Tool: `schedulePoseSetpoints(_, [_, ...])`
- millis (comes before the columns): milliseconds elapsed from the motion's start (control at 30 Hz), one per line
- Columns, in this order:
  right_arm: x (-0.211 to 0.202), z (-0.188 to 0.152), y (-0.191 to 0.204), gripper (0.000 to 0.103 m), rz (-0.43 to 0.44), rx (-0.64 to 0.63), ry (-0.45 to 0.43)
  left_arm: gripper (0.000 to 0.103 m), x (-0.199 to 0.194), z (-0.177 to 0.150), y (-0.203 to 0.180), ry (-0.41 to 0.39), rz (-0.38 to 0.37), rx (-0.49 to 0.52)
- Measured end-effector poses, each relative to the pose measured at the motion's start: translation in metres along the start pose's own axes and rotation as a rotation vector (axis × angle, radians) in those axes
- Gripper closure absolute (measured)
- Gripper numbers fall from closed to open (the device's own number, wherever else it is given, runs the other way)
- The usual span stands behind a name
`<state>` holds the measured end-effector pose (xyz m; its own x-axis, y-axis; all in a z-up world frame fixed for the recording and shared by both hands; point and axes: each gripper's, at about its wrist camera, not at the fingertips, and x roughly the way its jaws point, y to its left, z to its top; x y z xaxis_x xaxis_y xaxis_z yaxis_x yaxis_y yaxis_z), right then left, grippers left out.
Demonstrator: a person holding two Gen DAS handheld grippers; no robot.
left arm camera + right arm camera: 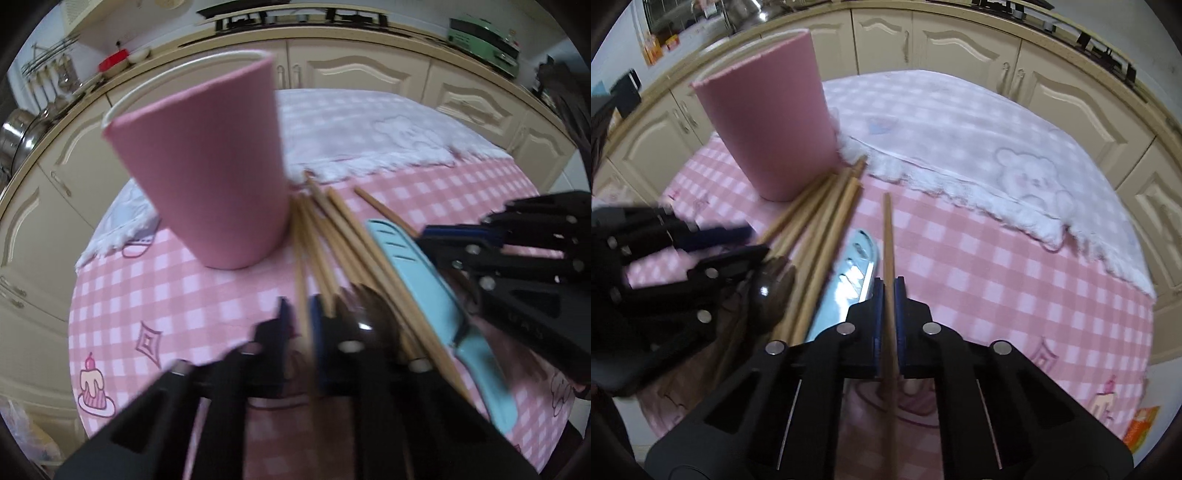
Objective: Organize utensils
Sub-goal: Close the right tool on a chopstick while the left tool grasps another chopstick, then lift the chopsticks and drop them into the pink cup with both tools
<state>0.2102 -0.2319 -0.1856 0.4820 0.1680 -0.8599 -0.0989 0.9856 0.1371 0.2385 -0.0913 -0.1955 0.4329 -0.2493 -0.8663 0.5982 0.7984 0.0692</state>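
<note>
The right gripper (889, 295) is clamping one chopstick (887, 236) between its nearly closed jaws, the stick running forward past the blue pads. The left gripper (301, 314) is pinching another chopstick (300, 258) the same way, its jaws almost together. The remaining chopsticks (332, 229) are lying fanned on the bench (184, 295) with their far tips beside the base of the pink cup (207, 162). A blue knife (424, 280) is lying beside the chopsticks, farther from the cup.
</note>
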Motion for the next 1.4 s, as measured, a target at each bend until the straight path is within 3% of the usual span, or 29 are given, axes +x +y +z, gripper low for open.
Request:
schedulePoseSetpoints(200, [-0.016, -0.01, -0.027, 0.097, 0.117, 0.067, -0.053, 0.098, -0.019, -0.015, 0.002, -0.044, -0.041, -0.074])
schedulePoseSetpoints(333, [-0.036, -0.013, -0.042, 0.097, 0.219, 0.103, -0.133, 0.098, -0.042, -0.025, 0.001, -0.12, -0.069, -0.11])
schedulePoseSetpoints(467, [-0.063, -0.016, -0.045, 0.097, 0.34, 0.096, -0.252, 0.098, -0.073, -0.028, 0.003, -0.234, -0.086, -0.153])
schedulePoseSetpoints(733, [-0.106, 0.005, -0.047, 0.097, 0.458, 0.146, -0.483, 0.098, -0.141, -0.009, 0.03, -0.531, -0.094, -0.282])
schedulePoseSetpoints(933, [-0.141, 0.066, -0.029, 0.097, 0.464, 0.141, -0.688, 0.098, -0.191, 0.022, 0.061, -0.764, -0.069, -0.345])
schedulePoseSetpoints(1167, [-0.139, 0.143, 0.01, 0.097, 0.395, 0.112, -0.803, 0.098, -0.209, 0.075, 0.079, -0.983, 0.013, -0.367])
schedulePoseSetpoints(1267, [-0.128, 0.163, 0.019, 0.097, 0.376, 0.107, -0.828, 0.098, -0.205, 0.09, 0.081, -1.025, 0.039, -0.369])
schedulePoseSetpoints(1400, [-0.108, 0.178, 0.026, 0.097, 0.337, 0.104, -0.846, 0.098, -0.184, 0.107, 0.081, -1.019, 0.074, -0.37])
